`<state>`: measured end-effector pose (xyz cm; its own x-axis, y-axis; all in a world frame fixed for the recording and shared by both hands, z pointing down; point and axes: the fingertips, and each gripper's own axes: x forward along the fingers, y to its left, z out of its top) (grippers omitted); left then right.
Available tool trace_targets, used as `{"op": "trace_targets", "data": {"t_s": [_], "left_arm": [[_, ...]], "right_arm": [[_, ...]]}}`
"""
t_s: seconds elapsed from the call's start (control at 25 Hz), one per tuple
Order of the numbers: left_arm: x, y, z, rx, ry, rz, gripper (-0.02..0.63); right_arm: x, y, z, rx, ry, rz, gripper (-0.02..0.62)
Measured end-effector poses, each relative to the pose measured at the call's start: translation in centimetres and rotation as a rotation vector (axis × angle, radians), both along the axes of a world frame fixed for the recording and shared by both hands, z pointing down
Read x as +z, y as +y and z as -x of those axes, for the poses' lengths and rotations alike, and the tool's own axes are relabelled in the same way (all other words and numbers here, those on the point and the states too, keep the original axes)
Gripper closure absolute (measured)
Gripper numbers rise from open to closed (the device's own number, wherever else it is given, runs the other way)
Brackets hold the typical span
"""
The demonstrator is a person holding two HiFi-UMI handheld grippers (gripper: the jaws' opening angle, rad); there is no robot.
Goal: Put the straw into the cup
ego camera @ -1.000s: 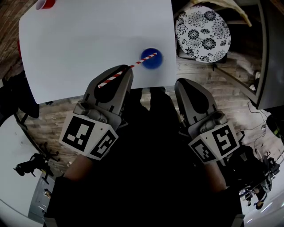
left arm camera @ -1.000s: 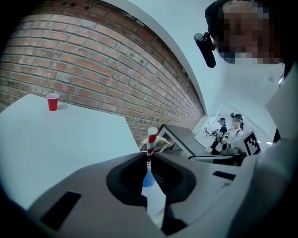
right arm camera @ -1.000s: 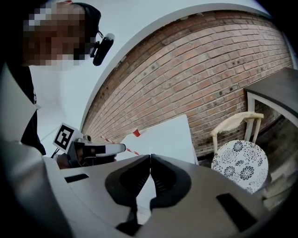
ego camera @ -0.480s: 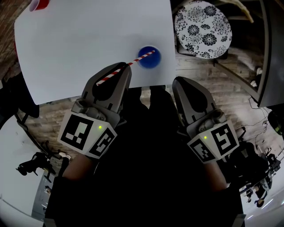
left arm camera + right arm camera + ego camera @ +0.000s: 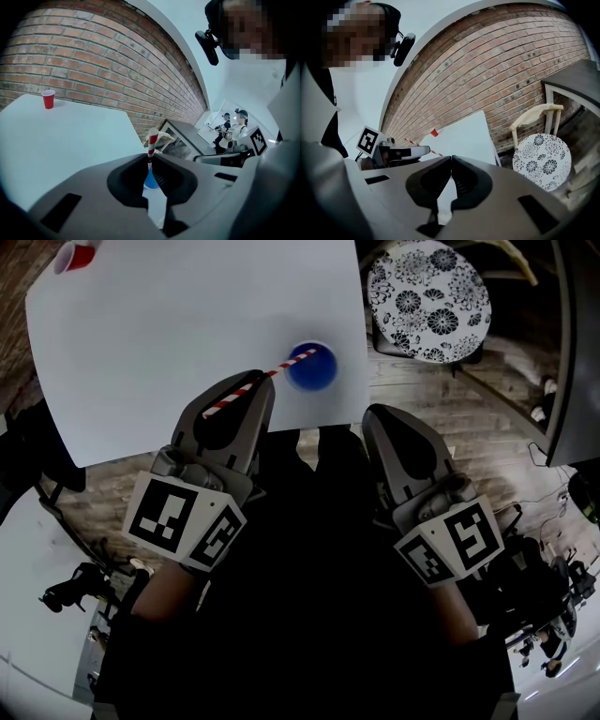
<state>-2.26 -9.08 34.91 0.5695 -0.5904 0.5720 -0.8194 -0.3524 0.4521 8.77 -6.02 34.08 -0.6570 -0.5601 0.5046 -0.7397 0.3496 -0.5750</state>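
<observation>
The left hand-held gripper (image 5: 150,158) pinches the red-and-white straw (image 5: 274,373) between its 2 jaws. In the head view the straw slants up and to the right. Its far end lies over the open mouth of the blue cup (image 5: 312,368), which stands near the right edge of the white counter (image 5: 159,324). The right hand-held gripper (image 5: 450,159) has its jaws pressed together on nothing, off the counter's near edge. A red cup (image 5: 48,99) stands at the counter's far left corner.

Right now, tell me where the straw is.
Head view, upper centre: the straw is clamped in the left claw, its tip over the blue cup by the table edge.
</observation>
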Motion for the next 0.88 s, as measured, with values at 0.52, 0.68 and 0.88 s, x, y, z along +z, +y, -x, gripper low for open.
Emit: {"op": "trace_targets", "data": {"t_s": [0.52,0.68,0.88], "left_arm": [[1.3,-0.3,-0.5,0.017,-0.019,0.017,0.568],[1.8,-0.3,-0.9,0.029,-0.027,0.023,0.568],[2.4,0.1,-1.1,0.054,-0.060,0.041,0.568]], "right_arm": [[0.8,-0.5,0.0,0.002,-0.006,0.020,0.568],[1.0,-0.6,-0.2,0.004,-0.007,0.024,0.568],[1.0,-0.6,-0.3,0.010,-0.010,0.029,0.568]]}}
